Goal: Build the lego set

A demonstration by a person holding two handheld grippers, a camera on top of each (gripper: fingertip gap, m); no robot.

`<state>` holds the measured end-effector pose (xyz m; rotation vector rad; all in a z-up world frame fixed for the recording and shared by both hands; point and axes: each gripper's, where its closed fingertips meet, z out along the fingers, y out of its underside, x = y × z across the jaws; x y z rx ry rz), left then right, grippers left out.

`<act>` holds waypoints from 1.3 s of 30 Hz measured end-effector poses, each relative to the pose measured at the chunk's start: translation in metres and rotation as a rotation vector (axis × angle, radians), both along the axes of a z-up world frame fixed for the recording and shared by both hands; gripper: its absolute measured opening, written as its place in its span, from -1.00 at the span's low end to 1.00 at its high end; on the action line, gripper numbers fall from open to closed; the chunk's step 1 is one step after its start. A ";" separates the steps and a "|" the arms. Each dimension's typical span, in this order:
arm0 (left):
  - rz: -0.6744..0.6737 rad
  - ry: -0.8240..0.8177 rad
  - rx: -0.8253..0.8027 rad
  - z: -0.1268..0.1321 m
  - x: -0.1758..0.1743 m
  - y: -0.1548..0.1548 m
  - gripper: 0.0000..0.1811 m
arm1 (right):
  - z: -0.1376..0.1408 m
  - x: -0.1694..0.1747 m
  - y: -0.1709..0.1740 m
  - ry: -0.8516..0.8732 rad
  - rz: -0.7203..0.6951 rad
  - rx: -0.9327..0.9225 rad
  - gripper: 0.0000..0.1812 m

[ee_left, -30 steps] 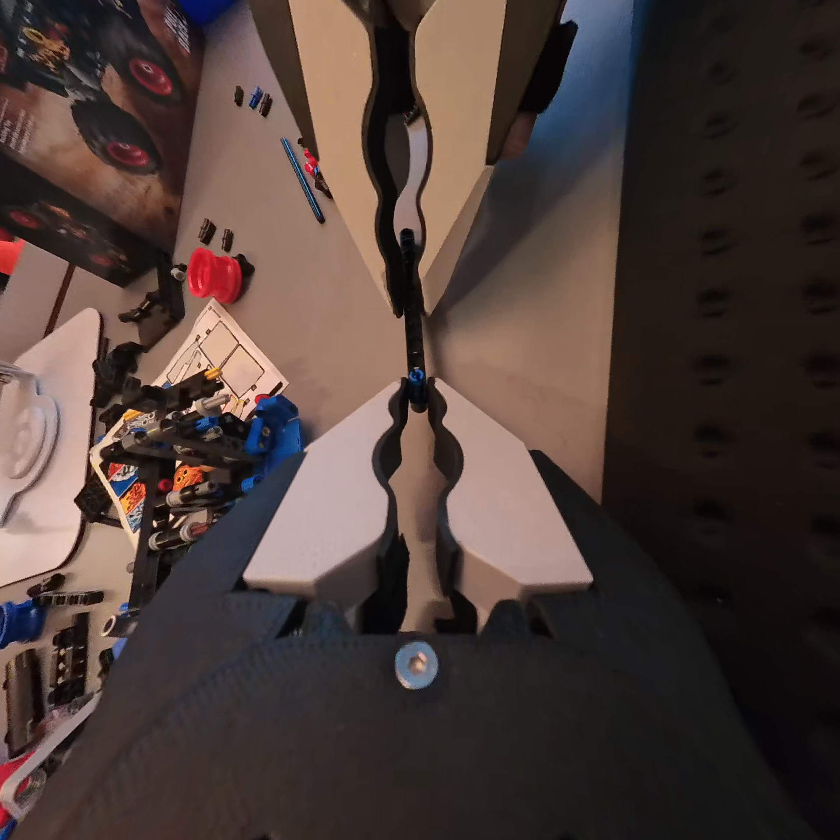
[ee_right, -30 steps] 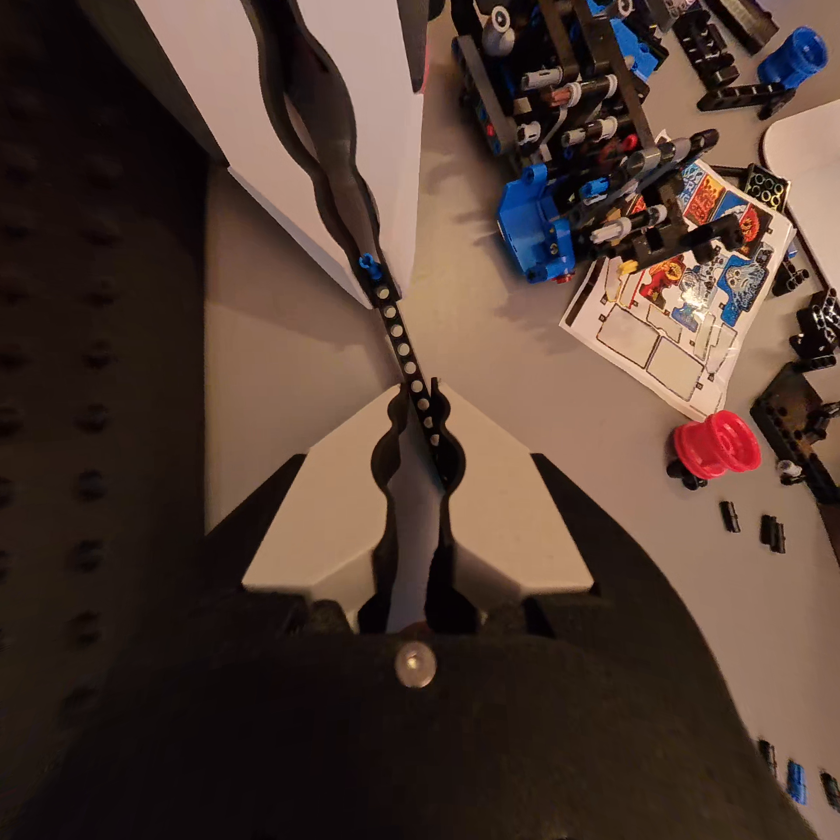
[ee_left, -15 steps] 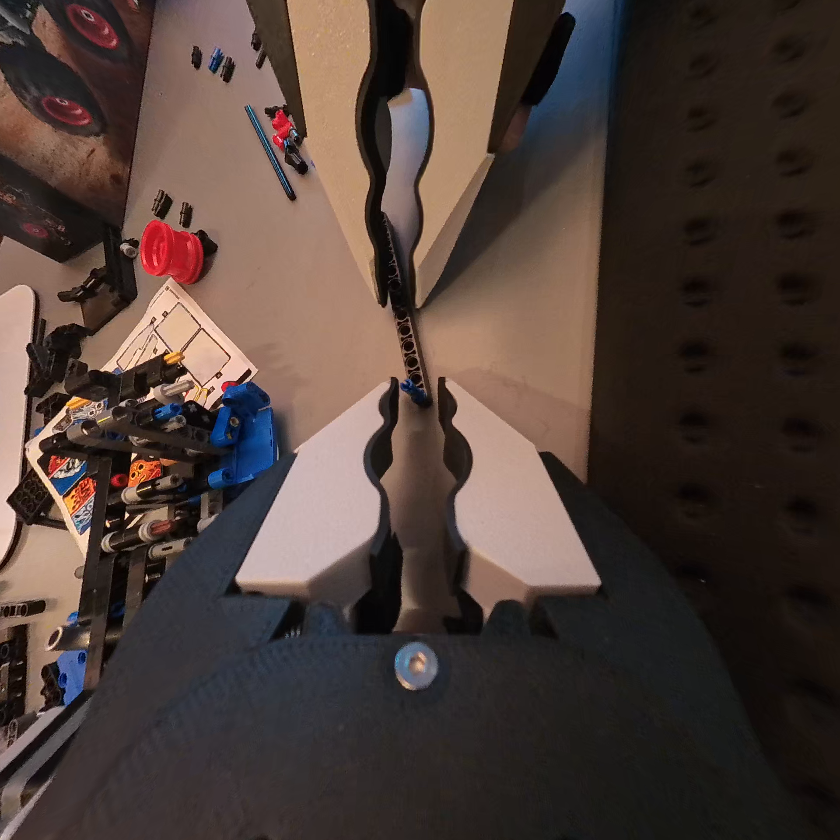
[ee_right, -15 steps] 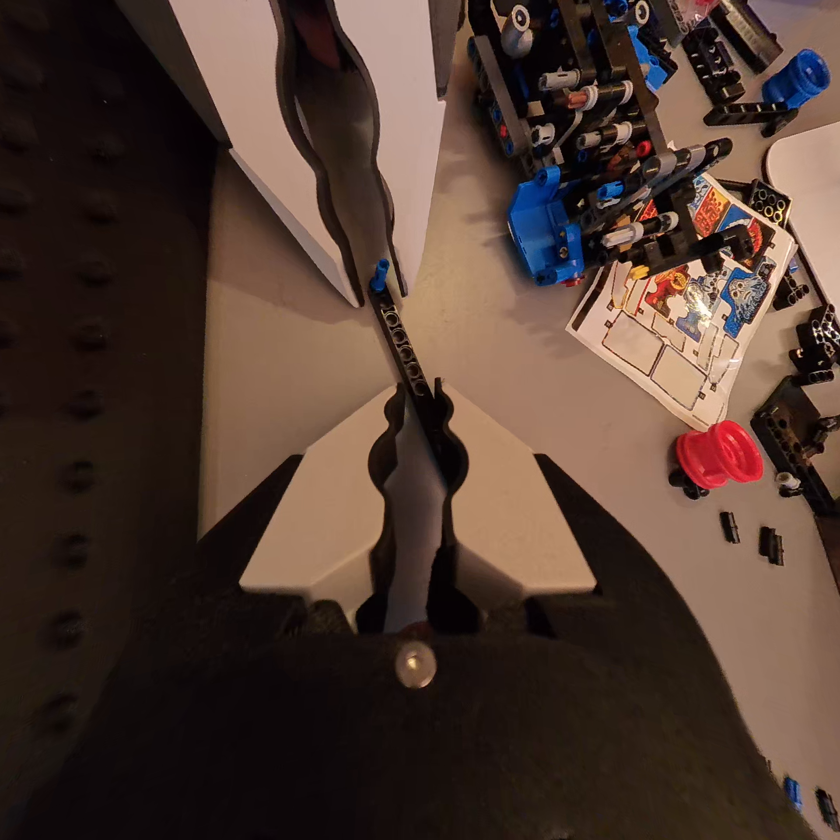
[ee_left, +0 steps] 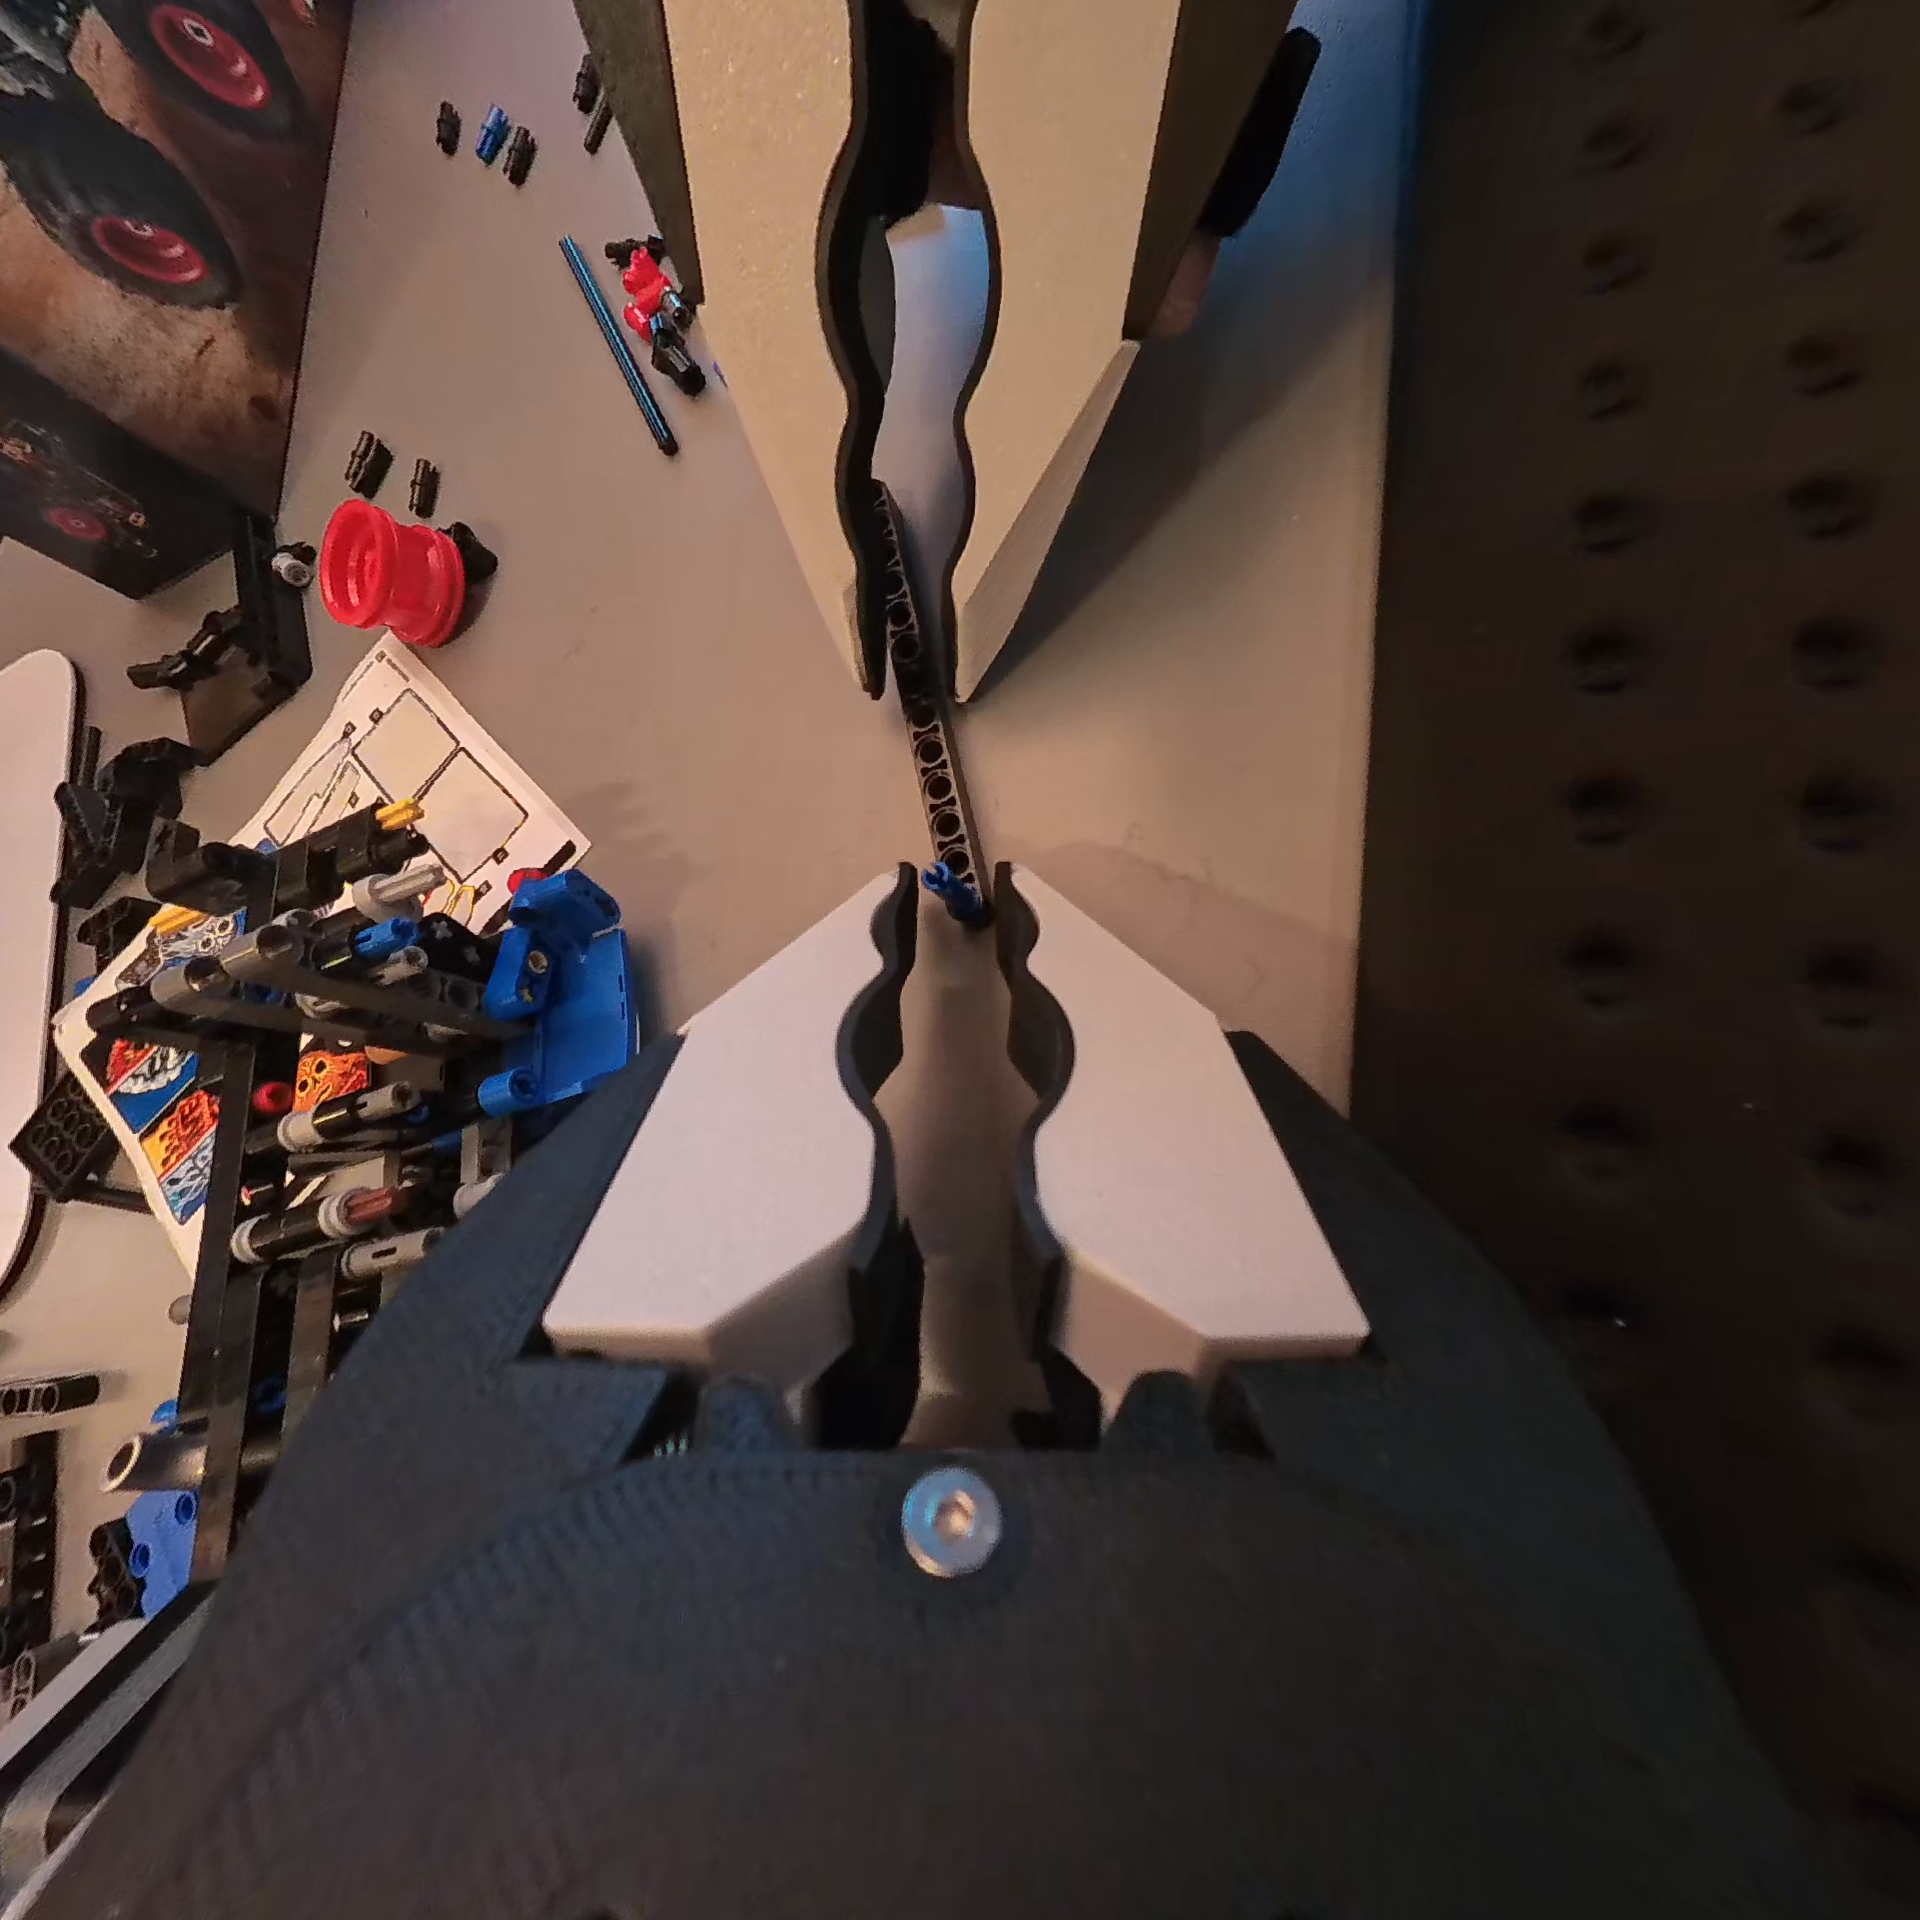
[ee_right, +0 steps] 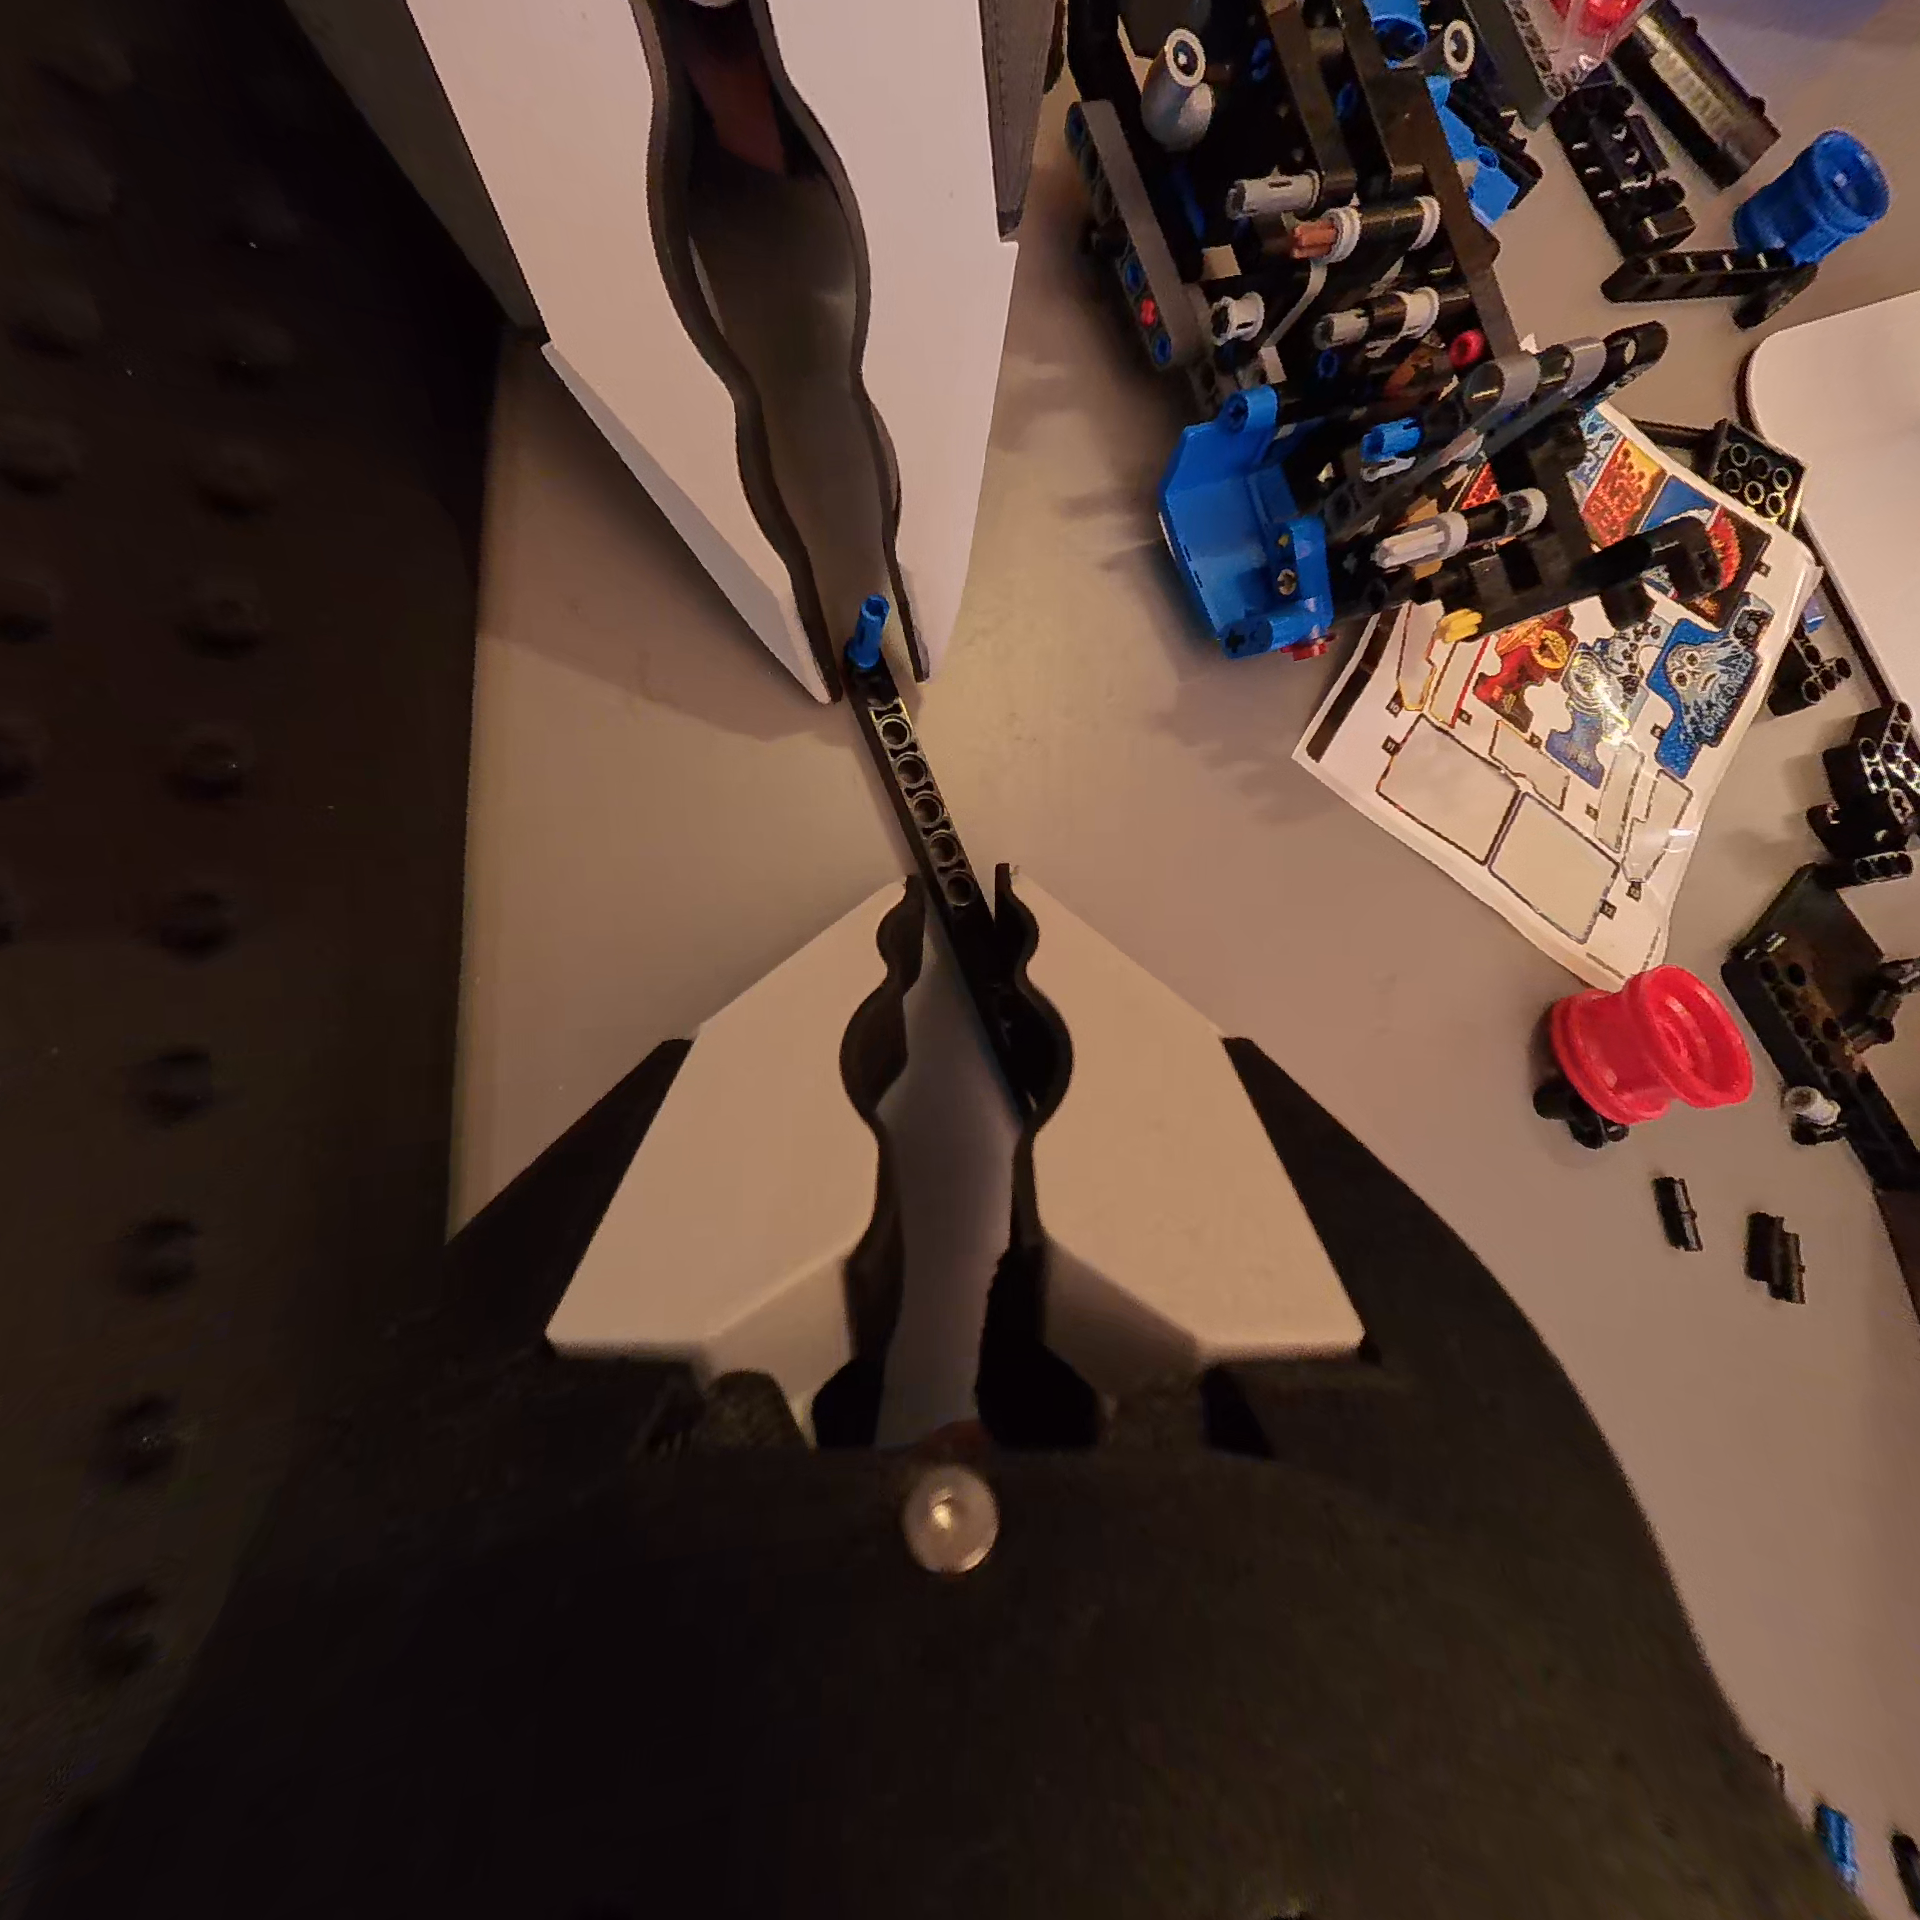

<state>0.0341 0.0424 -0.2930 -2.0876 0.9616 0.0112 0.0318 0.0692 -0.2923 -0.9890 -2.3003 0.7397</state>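
Observation:
A long black holed beam (ee_left: 940,769) spans between my two grippers above the grey table, with a blue pin (ee_left: 943,881) in its near end. My left gripper (ee_left: 951,888) is slightly open, its tips on either side of the pin with a gap showing. My right gripper (ee_right: 956,883) is shut on the other end of the beam (ee_right: 920,790), which lies against its right finger. The blue pin (ee_right: 864,623) sits between the tips of the left gripper (ee_right: 873,675) in the right wrist view. The right gripper (ee_left: 909,675) faces me in the left wrist view.
A partly built black and blue model (ee_left: 343,997) lies on a sticker sheet (ee_left: 416,748). A red wheel hub (ee_left: 390,566), a thin blue axle (ee_left: 618,343), small loose pins and the set's box (ee_left: 125,260) lie beyond. A dark studded panel (ee_left: 1662,727) borders the table. The grippers are tip to tip, or close to it.
My left gripper has opened off the pin end of the beam. The beam has turned so its holes show. The right gripper keeps its hold.

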 end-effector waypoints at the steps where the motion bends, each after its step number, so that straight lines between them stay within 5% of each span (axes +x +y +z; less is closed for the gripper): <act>1: 0.000 0.000 0.000 0.000 0.000 0.000 -0.86 | 0.000 0.000 0.000 0.001 0.001 0.000 -0.88; 39: -0.002 0.002 -0.003 0.001 -0.007 0.000 -0.89 | 0.000 0.002 -0.001 0.001 0.016 -0.005 -0.91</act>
